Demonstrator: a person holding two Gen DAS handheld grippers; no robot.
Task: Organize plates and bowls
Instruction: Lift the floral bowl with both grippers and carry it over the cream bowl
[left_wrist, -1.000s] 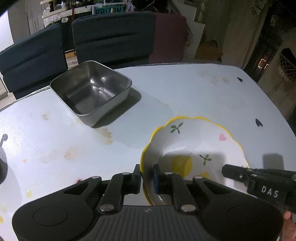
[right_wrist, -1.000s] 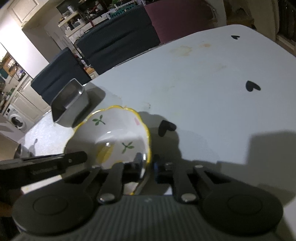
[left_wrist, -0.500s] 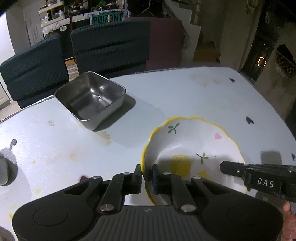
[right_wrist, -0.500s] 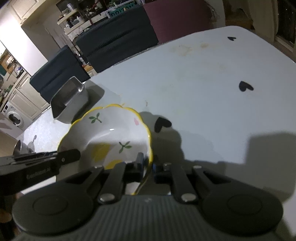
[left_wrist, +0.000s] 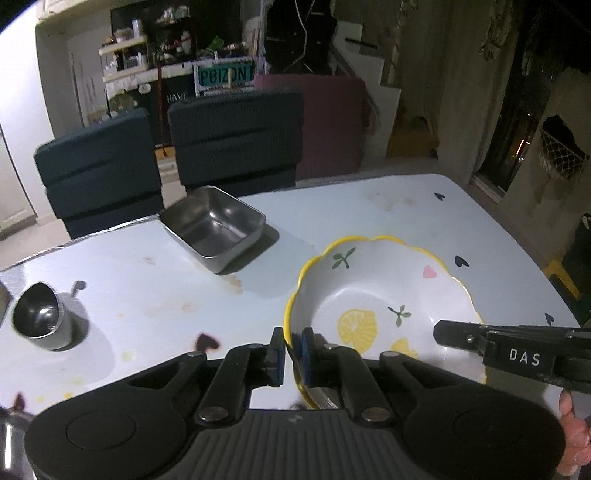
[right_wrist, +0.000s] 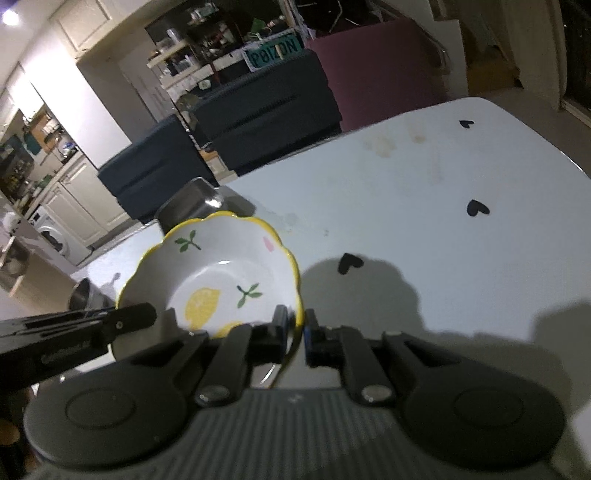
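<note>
both grippers, left gripper (left_wrist: 289, 356) and right gripper (right_wrist: 294, 334), were clamped on opposite rims of the lemon bowl (left_wrist: 380, 295), which had risen off the table (left_wrist: 147, 288), probably heading for the steel tray (left_wrist: 214, 225).
</note>
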